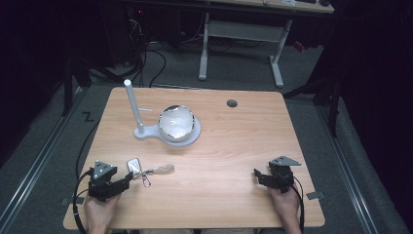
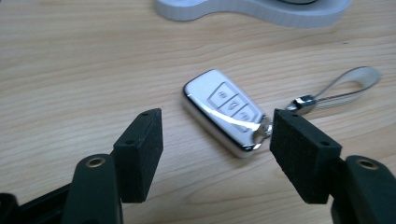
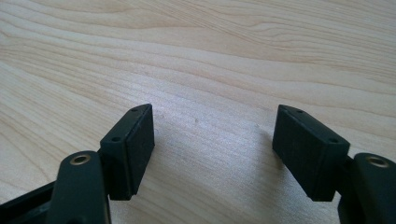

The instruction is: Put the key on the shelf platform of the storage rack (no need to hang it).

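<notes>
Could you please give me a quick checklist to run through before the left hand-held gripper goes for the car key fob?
1. Left hand-held gripper open: ok.
2. Car key fob lying flat on the table, buttons up: ok.
3. Fob centred between the jaws: not ok, it sits near the right one.
4. Strap clear of the jaws: ok.
5. White stand out of the way: ok.
6. Right hand-held gripper open, nothing between its jaws: ok.
</notes>
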### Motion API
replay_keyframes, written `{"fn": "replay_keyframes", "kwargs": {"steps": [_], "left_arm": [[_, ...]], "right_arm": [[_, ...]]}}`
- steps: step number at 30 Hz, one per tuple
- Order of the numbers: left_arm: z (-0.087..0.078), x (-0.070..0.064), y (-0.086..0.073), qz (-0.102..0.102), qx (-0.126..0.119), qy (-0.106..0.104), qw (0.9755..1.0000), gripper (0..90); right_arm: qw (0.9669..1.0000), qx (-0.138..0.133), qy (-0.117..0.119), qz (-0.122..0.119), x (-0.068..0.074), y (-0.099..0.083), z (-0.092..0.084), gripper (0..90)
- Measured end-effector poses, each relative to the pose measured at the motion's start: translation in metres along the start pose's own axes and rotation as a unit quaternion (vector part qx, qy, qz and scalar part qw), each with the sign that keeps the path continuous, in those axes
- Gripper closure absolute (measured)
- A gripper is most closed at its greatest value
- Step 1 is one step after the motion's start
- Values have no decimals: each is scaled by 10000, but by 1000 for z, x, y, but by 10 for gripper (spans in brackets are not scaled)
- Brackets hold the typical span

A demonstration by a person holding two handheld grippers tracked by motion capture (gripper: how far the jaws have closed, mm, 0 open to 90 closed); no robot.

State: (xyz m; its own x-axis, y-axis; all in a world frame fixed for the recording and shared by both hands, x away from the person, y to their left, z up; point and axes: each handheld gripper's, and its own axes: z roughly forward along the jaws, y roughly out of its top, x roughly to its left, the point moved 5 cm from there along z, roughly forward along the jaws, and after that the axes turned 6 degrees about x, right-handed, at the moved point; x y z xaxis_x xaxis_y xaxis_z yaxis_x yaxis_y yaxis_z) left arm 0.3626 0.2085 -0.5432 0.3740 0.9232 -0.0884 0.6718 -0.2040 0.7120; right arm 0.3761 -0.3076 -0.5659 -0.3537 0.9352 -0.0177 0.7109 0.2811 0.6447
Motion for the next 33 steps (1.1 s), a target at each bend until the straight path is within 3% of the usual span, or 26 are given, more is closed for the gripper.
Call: {"fn": "replay_keyframes", "kwargs": {"steps": [3,10,16,25,33], "left_arm": [[2,-10,5,232,95,-40,9997,339],[13,-32,12,519,230,-336,9978,335],[25,-49,18,760,376,-432,9955,337],[43,-62,26,1028,586,-513,9916,338],[55,-65,26,1065,693,-524,9905,353]], "right_arm": [[10000,-1,0,0,0,0,0,300],[10000,-4,4,-6,0,0,0,300],[10000,-3,3,10,0,0,0,300],[10000,-5,4,9,0,0,0,299],[10000,-4,6,8,0,0,0,300]]}}
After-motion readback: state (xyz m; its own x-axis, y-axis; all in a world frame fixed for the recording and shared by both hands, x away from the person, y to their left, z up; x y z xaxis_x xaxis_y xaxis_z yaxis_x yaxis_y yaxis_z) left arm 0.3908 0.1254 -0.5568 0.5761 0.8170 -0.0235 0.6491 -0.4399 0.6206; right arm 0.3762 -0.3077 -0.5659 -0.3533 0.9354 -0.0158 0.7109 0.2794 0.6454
